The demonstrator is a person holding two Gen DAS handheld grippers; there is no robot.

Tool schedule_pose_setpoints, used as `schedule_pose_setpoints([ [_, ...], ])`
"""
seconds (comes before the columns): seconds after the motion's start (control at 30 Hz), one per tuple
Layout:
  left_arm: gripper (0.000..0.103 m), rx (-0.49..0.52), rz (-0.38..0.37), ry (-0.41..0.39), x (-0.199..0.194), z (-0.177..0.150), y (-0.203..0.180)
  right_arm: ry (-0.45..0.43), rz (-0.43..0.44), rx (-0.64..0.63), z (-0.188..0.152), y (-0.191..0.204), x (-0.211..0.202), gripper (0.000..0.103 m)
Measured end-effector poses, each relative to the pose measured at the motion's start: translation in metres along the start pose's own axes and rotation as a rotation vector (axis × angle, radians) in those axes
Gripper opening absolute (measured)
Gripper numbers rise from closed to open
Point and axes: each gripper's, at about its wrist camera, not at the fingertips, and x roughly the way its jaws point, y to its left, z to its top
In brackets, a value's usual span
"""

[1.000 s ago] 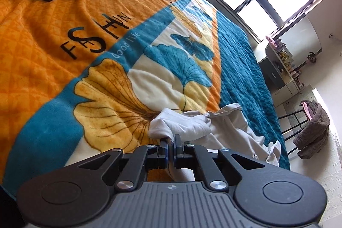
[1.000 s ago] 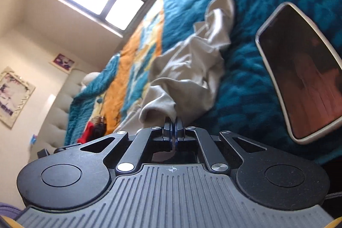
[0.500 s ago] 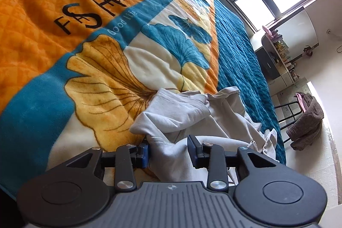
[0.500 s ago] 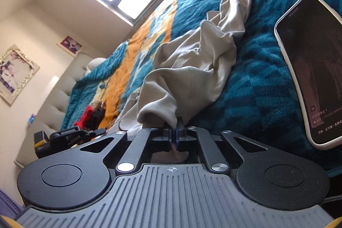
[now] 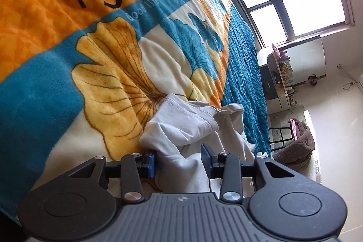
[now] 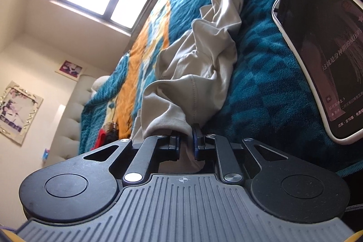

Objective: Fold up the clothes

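A crumpled beige garment point(image 5: 188, 126) lies on the patterned bed blanket point(image 5: 68, 15). My left gripper point(image 5: 179, 162) is open, its jaws wide apart with a fold of the garment lying loose between them. In the right wrist view the same beige garment point(image 6: 197, 65) stretches away across the teal part of the blanket point(image 6: 261, 87). My right gripper point(image 6: 186, 144) stands slightly open, with the garment's near edge still between the pads.
A phone point(image 6: 324, 44) in a white case lies on the blanket to the right of the garment. A red and dark clothes pile point(image 6: 105, 135) sits far up the bed. Off the bed's right side stand a desk point(image 5: 281, 74) and a chair with clothes point(image 5: 295, 142).
My left gripper opened from shut and let go of the garment, then spread wider. My right gripper was shut on the garment's edge and has now parted a little.
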Motion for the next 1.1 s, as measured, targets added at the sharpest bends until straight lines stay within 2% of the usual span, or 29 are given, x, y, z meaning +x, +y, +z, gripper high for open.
schedule_pose_setpoints([
  [0.07,0.027,-0.017,-0.012,0.023,0.006,0.004,0.004,0.003,-0.006,0.006,-0.001,-0.001,0.000,0.019],
  [0.1,0.016,-0.004,-0.016,0.038,0.007,0.004,0.003,0.001,-0.009,0.006,-0.002,-0.001,0.000,0.019],
  [0.13,0.010,0.027,-0.019,0.057,0.009,0.003,-0.001,-0.001,-0.012,0.004,-0.003,0.000,-0.001,0.019],
  [0.27,0.009,0.177,-0.021,0.123,0.010,-0.003,-0.020,-0.004,-0.015,-0.004,-0.003,0.003,-0.005,0.019],
  [0.33,0.005,0.206,-0.014,0.110,0.007,-0.004,-0.024,-0.003,-0.020,-0.010,-0.003,0.004,-0.005,0.019],
  [0.43,0.003,0.187,-0.020,0.060,0.000,-0.002,-0.023,-0.006,-0.029,-0.009,-0.005,0.005,-0.004,0.018],
  [0.53,0.003,0.186,-0.029,0.009,-0.007,-0.003,-0.026,-0.024,-0.068,-0.047,-0.007,0.011,-0.002,0.005],
  [0.6,0.002,0.195,-0.031,-0.015,-0.011,-0.005,-0.033,-0.023,-0.094,-0.084,-0.007,0.017,0.001,0.003],
  [0.67,0.002,0.201,-0.037,-0.039,-0.013,-0.004,-0.045,-0.012,-0.062,-0.047,0.000,0.023,0.005,0.002],
  [0.77,0.002,0.214,-0.093,-0.096,-0.015,0.013,-0.084,-0.012,0.018,0.022,0.022,0.039,0.012,0.002],
  [0.83,0.001,0.229,-0.179,-0.157,-0.026,0.026,-0.124,-0.070,0.094,0.024,0.052,0.069,0.013,0.002],
  [0.93,0.001,0.262,-0.365,-0.276,-0.068,0.032,-0.174,-0.237,0.211,-0.027,0.096,0.135,-0.015,0.002],
  [1.0,0.001,0.278,-0.499,-0.361,-0.101,0.032,-0.201,-0.413,0.326,-0.136,0.104,0.184,-0.060,0.001],
  [1.03,0.001,0.291,-0.553,-0.431,-0.122,0.028,-0.209,-0.503,0.370,-0.197,0.103,0.205,-0.083,0.001],
  [1.07,0.002,0.307,-0.584,-0.496,-0.140,0.023,-0.213,-0.578,0.392,-0.240,0.100,0.217,-0.101,0.001],
  [1.1,0.002,0.330,-0.580,-0.564,-0.154,0.020,-0.216,-0.627,0.362,-0.265,0.098,0.226,-0.114,0.001],
])
